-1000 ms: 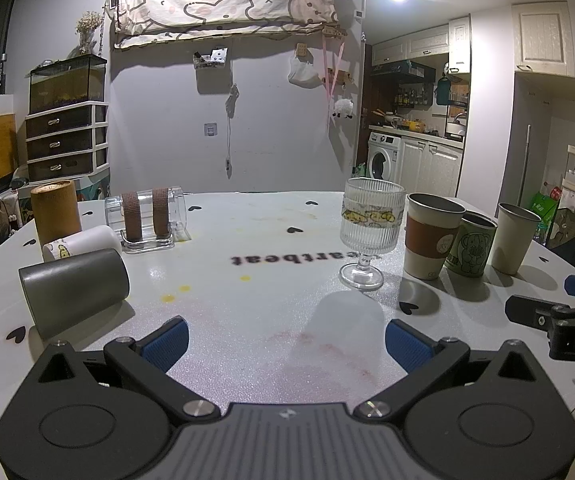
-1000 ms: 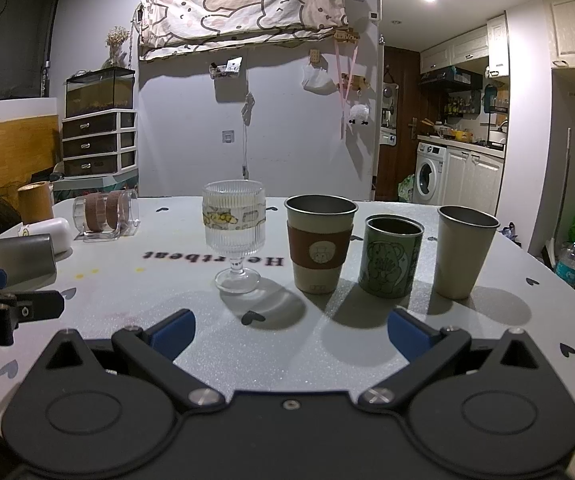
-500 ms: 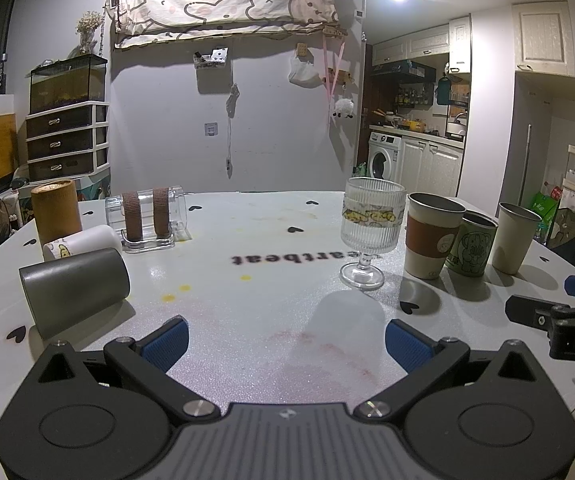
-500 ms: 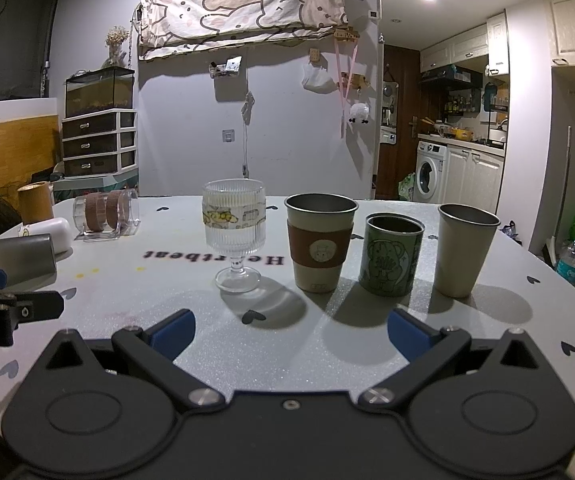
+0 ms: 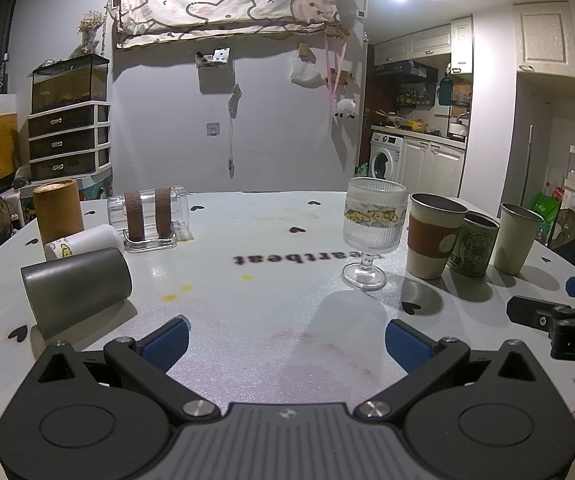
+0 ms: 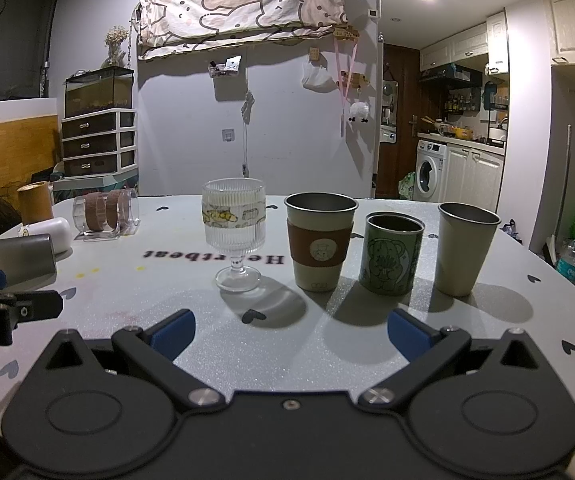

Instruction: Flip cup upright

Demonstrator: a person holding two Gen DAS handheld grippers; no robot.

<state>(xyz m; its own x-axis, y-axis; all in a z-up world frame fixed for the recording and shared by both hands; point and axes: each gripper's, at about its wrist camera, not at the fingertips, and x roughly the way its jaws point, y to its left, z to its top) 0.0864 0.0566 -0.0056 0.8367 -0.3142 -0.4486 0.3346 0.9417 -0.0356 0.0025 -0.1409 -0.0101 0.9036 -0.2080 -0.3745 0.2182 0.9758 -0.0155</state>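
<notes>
A grey metal cup (image 5: pixel 75 290) lies on its side at the table's left, base toward me; it also shows in the right wrist view (image 6: pixel 21 258). A white cup (image 5: pixel 83 242) lies on its side just behind it. My left gripper (image 5: pixel 285 344) is open and empty, low over the table, right of the grey cup. My right gripper (image 6: pixel 291 334) is open and empty, in front of the upright cups. Each gripper's fingertip shows at the other view's edge.
Upright in a row stand a ribbed stemmed glass (image 6: pixel 234 232), a cup with a brown sleeve (image 6: pixel 319 246), a green printed cup (image 6: pixel 392 256) and a plain metal cup (image 6: pixel 465 252). A clear holder (image 5: pixel 147 216) and a brown cylinder (image 5: pixel 57 210) stand at the back left.
</notes>
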